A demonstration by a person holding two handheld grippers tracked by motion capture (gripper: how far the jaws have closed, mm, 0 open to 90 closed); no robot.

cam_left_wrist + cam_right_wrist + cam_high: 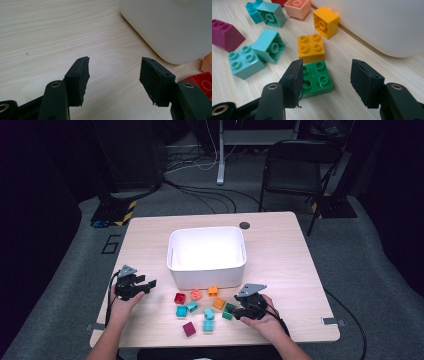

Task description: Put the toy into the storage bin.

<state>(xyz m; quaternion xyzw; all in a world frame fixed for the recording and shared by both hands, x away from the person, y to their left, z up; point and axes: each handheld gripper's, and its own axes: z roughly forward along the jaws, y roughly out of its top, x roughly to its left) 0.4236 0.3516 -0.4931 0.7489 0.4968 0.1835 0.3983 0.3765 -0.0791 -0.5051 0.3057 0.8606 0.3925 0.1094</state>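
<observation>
Right gripper (325,82) jaws apart over green brick (317,79); left gripper (113,80) jaws apart, holding nothing.
One green brick sits between the right jaws, against the left one, gap to the other. High view counts ten bricks and one white bin (207,270). Right gripper view adds stud detail: orange brick (311,48) just beyond the green. Left gripper view: red brick (201,80) beside its jaw, bare table (45,37).

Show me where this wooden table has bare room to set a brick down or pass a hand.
Bare wood lies left of the white plastic bin, around the left gripper, and right of the bin toward the table's far right corner. It is crowded in front of the bin, where the coloured toy bricks cluster beside the right gripper.
</observation>
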